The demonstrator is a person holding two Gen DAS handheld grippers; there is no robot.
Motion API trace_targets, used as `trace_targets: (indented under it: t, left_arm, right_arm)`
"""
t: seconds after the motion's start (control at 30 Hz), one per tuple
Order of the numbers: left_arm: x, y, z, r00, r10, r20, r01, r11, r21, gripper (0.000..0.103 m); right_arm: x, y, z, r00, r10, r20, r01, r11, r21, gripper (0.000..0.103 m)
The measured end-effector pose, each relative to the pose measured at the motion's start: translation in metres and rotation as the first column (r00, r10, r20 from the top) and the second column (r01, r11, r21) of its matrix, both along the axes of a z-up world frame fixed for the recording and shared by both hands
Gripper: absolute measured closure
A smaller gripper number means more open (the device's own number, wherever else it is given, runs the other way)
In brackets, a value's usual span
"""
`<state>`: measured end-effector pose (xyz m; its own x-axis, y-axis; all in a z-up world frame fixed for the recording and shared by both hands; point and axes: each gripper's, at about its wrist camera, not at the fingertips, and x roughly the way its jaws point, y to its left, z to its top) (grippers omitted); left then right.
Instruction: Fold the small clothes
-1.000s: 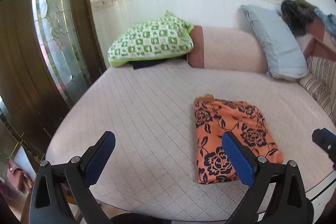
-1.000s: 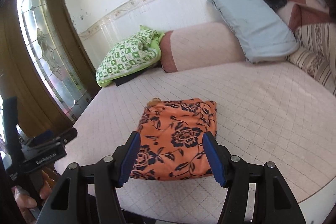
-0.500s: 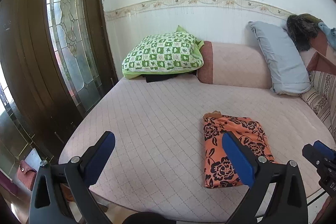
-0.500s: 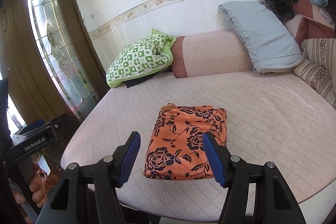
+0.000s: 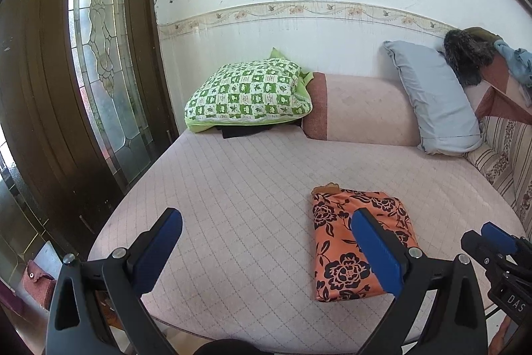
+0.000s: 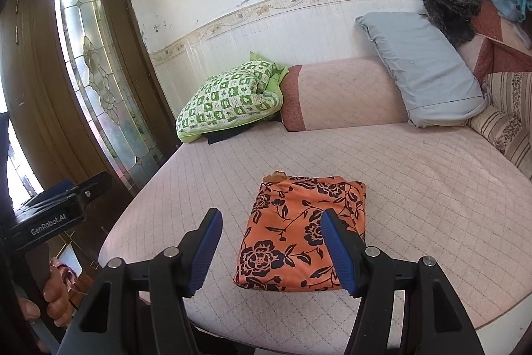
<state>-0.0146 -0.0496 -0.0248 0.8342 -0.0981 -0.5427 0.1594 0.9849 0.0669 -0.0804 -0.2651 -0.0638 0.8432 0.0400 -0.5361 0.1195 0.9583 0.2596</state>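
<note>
Both jaws apart and empty above folded floral garment [image 6: 301, 232]; bare hand [image 6: 55, 298] only in right view.

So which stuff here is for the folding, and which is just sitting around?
For the folding:
- orange flowery cloth, already folded
- left gripper, open
- right gripper, open
- bed it lies on

Just sitting around:
- green checked pillow
- blue pillow
- pink bolster
- door
</note>
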Motion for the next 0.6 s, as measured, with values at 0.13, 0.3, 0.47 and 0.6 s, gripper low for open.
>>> trace_targets:
  t: [0.13, 0.3, 0.47, 0.6]
  left_arm:
    - [0.0010, 0.0002, -0.0029, 1.000, 0.010, -0.005, -0.010, 1.000, -0.001, 0.002]
    - [0.0005, 0.0028, -0.0023, 1.000, 0.024, 0.019, -0.025, 1.000, 0.003, 0.002]
    - [-0.0027, 0.0020, -0.0024, 0.999, 0.009, 0.042, -0.009, 1.000, 0.012, 0.001]
    - [-0.0065, 0.0005, -0.0060, 0.998, 0.013, 0.064, -0.016, 0.999, 0.050, 0.001]
  right_arm:
    - [0.0036, 0.0026, -0.0052, 1.000, 0.012, -0.015, -0.012, 1.000, 0.004, 0.038]
    - [0.0051, 0.0058, -0.0082, 1.000, 0.025, -0.016, -0.025, 1.000, -0.007, 0.038]
    - [0.0060, 0.0084, -0.0097, 0.999, 0.031, -0.017, -0.032, 0.999, -0.015, 0.038]
    - [0.0050, 0.0089, -0.0099, 0.999, 0.034, -0.006, -0.034, 0.999, -0.017, 0.038]
